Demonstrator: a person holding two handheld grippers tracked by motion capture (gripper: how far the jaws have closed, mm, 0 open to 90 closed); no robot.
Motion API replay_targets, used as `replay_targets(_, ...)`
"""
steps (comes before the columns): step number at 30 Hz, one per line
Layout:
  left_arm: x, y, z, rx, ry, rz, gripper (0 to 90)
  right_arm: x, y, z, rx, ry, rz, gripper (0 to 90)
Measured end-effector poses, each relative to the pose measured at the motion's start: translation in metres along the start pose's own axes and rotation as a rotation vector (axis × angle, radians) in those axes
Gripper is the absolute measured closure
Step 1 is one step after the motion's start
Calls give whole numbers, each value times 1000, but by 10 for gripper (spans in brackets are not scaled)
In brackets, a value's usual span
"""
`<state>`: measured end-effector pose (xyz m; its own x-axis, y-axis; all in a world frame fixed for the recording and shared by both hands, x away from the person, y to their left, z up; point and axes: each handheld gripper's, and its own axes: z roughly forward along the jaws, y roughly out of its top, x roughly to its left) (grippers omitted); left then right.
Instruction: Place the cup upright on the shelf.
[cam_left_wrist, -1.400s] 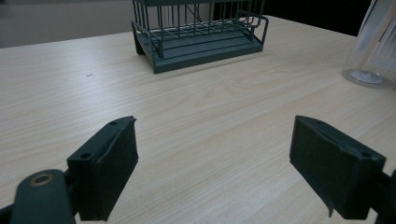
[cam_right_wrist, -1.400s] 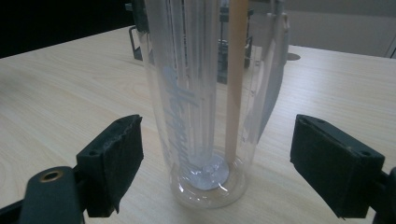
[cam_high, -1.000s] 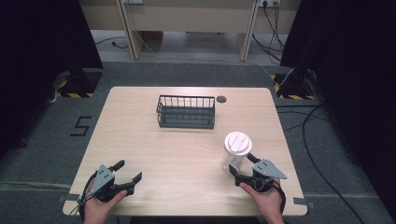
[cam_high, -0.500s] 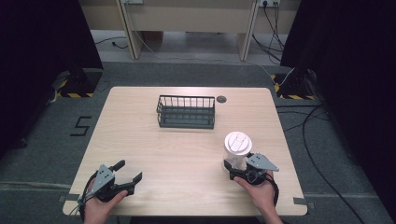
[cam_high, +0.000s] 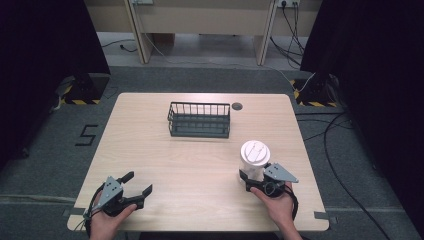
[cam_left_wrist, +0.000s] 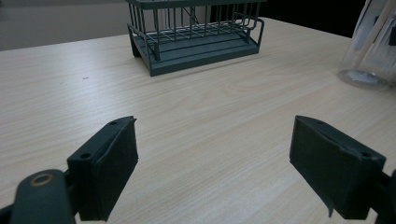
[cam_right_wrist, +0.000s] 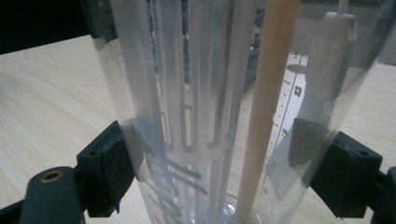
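right tongs (cam_high: 251, 176) around clear cup (cam_high: 254, 159), upright

Bare light wooden table (cam_high: 200, 165) lies open between the left gripper (cam_high: 136, 186) and the clear plastic cup with a white lid (cam_high: 254, 159), which stands between the right gripper's (cam_high: 251, 176) jaws. The dark green wire basket (cam_high: 199, 120) blocks the far middle; both its flanks are free.

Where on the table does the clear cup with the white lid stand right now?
In the high view the cup stands upright near the table's front right, between the right gripper's jaws, nearer than the wire basket.
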<state>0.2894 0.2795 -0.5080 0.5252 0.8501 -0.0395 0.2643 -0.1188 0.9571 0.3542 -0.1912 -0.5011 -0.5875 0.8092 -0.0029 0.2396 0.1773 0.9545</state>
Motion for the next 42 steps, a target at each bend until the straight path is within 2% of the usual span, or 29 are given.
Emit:
replay_targets(4, -1, 0, 0, -1, -2, 0, 146, -1, 6, -1, -11, 0, 1, 184)
replay_targets(9, -1, 0, 0, -1, -2, 0, 146, -2, 17, -1, -16, 0, -18, 184)
replay_targets(17, -1, 0, 0, -1, -3, 3, 146, -4, 24, 0, -23, -9, -21, 184)
replay_targets(42, -1, 0, 0, -1, -4, 0, 147, -10, 53, 21, -54, -23, -17, 185)
